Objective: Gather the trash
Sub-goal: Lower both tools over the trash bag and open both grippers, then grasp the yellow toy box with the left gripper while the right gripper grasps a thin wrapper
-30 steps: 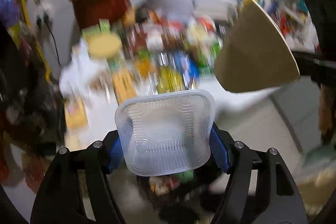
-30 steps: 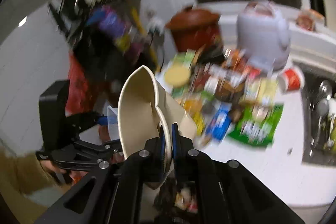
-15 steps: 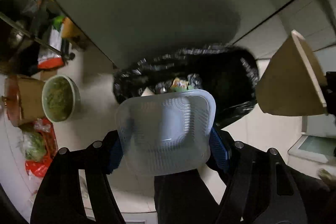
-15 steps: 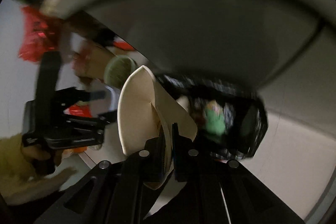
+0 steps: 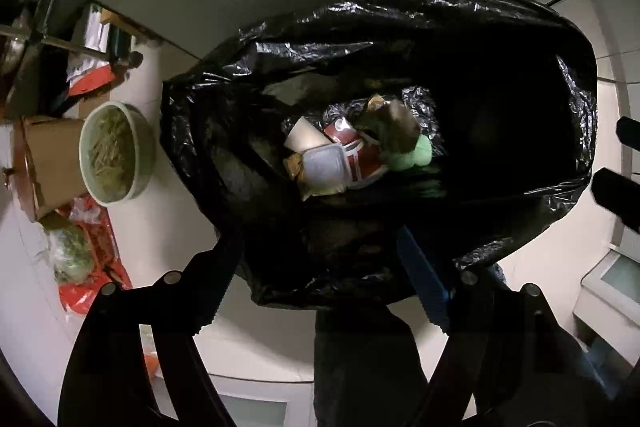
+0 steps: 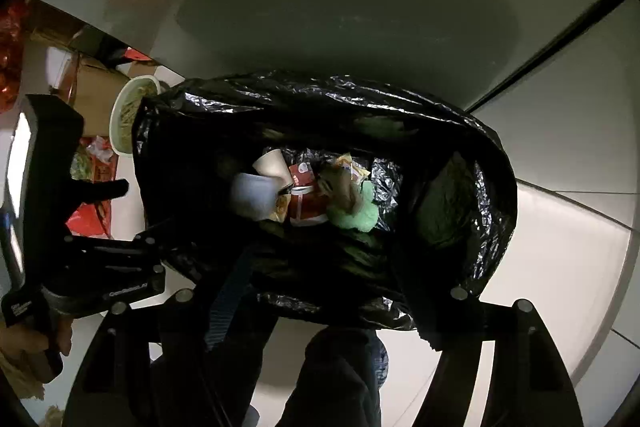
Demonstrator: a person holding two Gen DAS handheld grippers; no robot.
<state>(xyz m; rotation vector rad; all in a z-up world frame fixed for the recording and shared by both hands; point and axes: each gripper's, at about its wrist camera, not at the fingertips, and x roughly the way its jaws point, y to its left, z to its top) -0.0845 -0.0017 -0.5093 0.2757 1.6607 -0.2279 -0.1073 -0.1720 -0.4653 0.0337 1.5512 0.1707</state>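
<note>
Both grippers spread wide over the black trash bag (image 5: 400, 39)
Clear plastic container (image 5: 323, 167) lies inside, well beyond left gripper (image 5: 320, 279); right gripper (image 6: 332, 291) holds nothing

Half a second ago the left gripper (image 5: 320, 279) was clamped on a clear plastic container (image 5: 323, 171); now its jaws stand wide apart with nothing between them, and the container lies among the trash at the bottom of the black bin bag (image 5: 500, 87). The right gripper (image 6: 332, 303) has likewise let go of its folded beige paper bowl (image 6: 274, 165) and gapes over the bag. Both views have closed in on the bag's mouth.
</note>
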